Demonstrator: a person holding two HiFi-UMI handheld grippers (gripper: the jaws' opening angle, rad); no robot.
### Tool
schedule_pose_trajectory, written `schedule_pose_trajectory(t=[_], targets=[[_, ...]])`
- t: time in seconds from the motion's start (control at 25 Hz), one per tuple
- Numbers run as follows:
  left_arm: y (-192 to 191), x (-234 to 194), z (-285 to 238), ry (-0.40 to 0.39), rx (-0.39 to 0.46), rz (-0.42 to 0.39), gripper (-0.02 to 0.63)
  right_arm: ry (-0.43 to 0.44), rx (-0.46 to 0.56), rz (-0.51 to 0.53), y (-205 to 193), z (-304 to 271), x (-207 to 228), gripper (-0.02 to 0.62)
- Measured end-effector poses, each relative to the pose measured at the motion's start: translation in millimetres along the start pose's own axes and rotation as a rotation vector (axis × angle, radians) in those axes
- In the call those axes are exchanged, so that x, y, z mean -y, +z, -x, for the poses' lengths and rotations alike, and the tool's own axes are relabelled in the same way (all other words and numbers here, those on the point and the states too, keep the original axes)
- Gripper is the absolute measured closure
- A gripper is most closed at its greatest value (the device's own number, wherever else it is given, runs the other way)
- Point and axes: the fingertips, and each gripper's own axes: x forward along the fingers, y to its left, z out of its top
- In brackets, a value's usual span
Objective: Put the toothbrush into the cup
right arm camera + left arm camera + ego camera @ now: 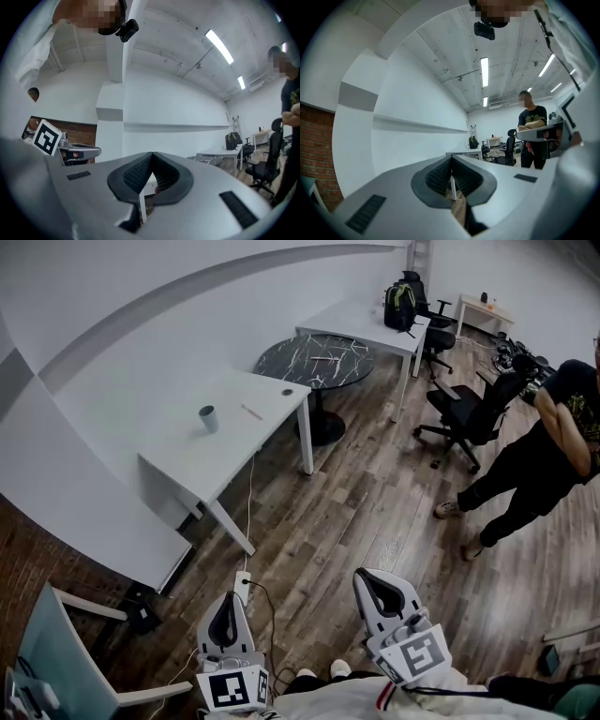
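Head view: cup stands near toothbrush on white table.

Left gripper fingers together — person stands beyond.

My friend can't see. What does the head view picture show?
The left gripper and right gripper, both shut and empty, are held over a wooden floor. Ahead stands a white table with a cup and a toothbrush lying apart; a person stands at the right.
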Motion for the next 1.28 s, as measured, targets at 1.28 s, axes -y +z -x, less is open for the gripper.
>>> schedule_pose_trajectory(t=[1.28], targets=[[-18.6, -227.7, -444.1, 0.098, 0.005, 0.041, 0.597, 0.124, -0.027, 0.023, -46.6, -503.4, 115.4, 0.597]])
